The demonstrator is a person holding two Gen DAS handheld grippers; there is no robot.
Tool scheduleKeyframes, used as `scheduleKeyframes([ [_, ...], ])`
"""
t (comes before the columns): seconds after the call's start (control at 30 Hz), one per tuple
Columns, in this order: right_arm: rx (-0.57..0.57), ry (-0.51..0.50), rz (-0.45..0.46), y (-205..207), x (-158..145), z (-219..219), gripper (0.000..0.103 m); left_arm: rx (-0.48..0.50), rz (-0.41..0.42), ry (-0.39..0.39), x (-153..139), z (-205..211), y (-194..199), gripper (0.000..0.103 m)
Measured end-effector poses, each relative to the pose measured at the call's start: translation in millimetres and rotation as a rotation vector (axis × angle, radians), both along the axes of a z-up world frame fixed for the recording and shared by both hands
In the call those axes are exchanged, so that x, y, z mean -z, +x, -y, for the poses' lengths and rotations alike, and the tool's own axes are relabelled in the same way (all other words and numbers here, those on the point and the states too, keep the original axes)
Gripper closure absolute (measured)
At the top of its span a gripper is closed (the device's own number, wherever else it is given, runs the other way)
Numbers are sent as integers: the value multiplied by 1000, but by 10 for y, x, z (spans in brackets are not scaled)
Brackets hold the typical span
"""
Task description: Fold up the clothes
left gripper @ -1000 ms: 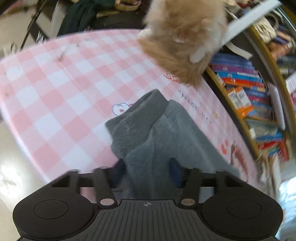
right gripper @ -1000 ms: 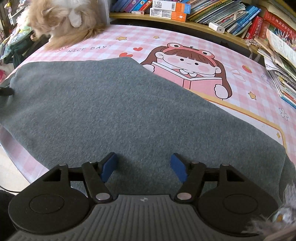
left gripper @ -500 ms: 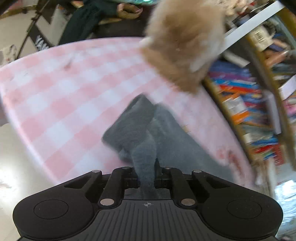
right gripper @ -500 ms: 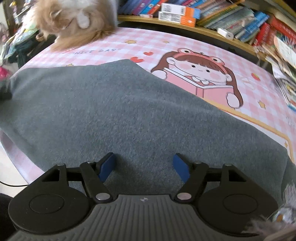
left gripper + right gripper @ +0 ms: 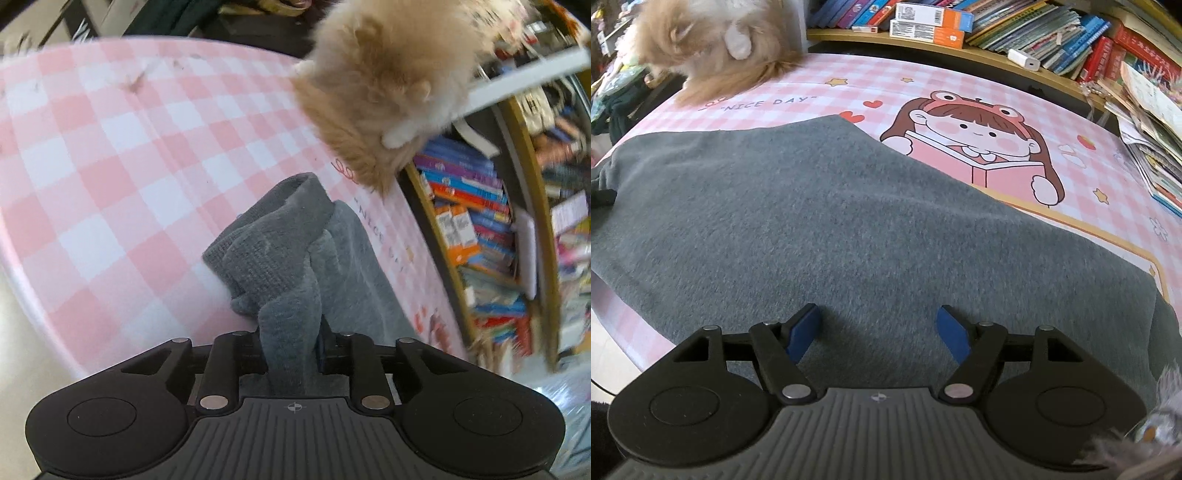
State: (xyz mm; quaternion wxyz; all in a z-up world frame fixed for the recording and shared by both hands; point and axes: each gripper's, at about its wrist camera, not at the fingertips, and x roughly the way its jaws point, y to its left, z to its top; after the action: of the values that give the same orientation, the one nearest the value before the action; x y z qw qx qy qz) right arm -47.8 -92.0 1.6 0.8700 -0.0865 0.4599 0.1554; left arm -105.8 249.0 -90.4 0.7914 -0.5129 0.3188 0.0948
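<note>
A grey fleece garment (image 5: 820,221) lies spread over the pink checked tablecloth (image 5: 960,81). In the left wrist view its ribbed cuff end (image 5: 273,243) is bunched up, and my left gripper (image 5: 291,343) is shut on a fold of the grey fabric, lifting it slightly. My right gripper (image 5: 877,332) is open, its blue-padded fingers (image 5: 801,332) just above the near part of the garment, holding nothing.
A fluffy orange cat (image 5: 713,48) sits at the far left corner of the table, also in the left wrist view (image 5: 388,85). A low shelf of books (image 5: 1015,29) runs behind the table. The table edge and floor (image 5: 22,332) lie left.
My left gripper has closed on the sleeve fabric, which is now pinched and pulled up. The right gripper stays open and has barely moved.
</note>
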Motion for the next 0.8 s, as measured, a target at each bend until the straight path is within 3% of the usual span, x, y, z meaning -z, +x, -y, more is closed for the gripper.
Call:
scheduleKeyframes([
  [0.07,14,1,1,-12,1,-5,34,8,0,21,-56,23,43,91],
  [0.17,26,-5,-3,-17,-2,-20,34,104,161,188,-463,216,-12,92],
  [0.23,34,-9,-6,-14,-6,-29,34,147,217,258,-611,306,-58,92],
  [0.3,40,-11,-9,-7,-9,-34,34,123,172,211,-474,233,-70,92],
  [0.4,44,-14,-12,6,-9,-34,34,69,7,88,-102,51,-25,91],
  [0.63,36,-41,-14,36,-74,-162,37,78,15,57,-4,-12,-3,82],
  [0.8,-112,-38,33,126,-210,-610,37,69,35,19,61,-37,-26,81],
])
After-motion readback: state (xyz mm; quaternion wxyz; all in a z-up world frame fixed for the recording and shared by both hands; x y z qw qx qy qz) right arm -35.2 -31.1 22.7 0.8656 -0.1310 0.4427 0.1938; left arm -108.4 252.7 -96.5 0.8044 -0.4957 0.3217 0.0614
